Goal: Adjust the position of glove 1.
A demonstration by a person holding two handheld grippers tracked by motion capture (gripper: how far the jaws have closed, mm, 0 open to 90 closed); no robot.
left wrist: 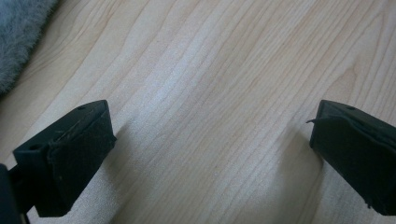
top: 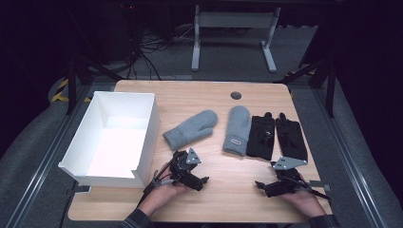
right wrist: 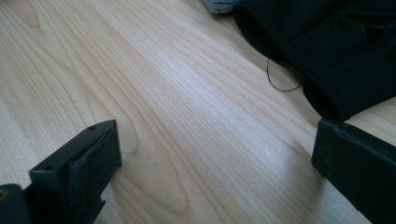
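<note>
Four gloves lie beside a white box on the table

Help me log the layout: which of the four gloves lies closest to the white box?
The grey mitten lying at a slant, thumb up toward the table's far edge. It sits just right of the white box; the other grey mitten and both black gloves lie farther right.

1. Pale wood-grain desk.
2. Plain white box.
3. Two fuzzy grey mittens, the second with a small grey label.
4. Two black gloves.
5. Black left hand-held gripper and right hand-held gripper, grey plates on top.
</note>
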